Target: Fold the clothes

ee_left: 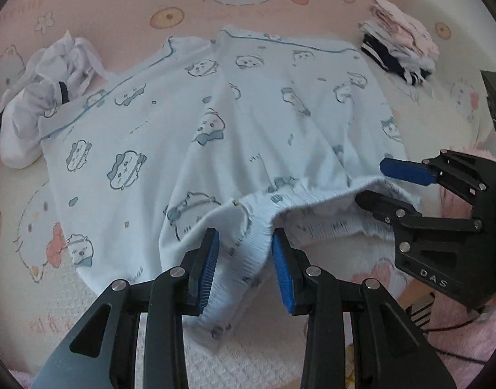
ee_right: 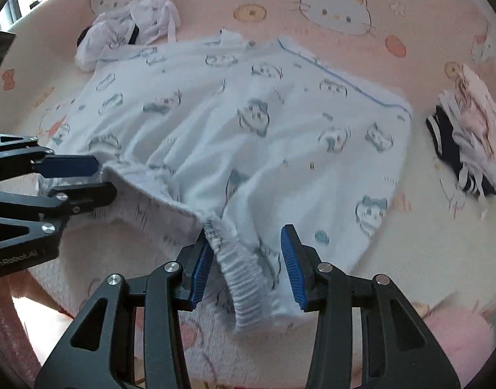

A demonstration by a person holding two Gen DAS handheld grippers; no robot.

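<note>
Light-blue printed shorts (ee_left: pixel 235 123) on pink bedsheet (ee_left: pixel 118 9), waistband between both half-open jaws, grip unclear.

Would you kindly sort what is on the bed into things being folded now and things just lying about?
In hand:
- light blue printed shorts
- left gripper
- right gripper

Lying about:
- crumpled white garment
- stack of folded clothes
- pink cartoon bedsheet

both the left gripper (ee_left: pixel 246 269) and right gripper (ee_right: pixel 248 265) angle steeply downward, jaws parted.
</note>
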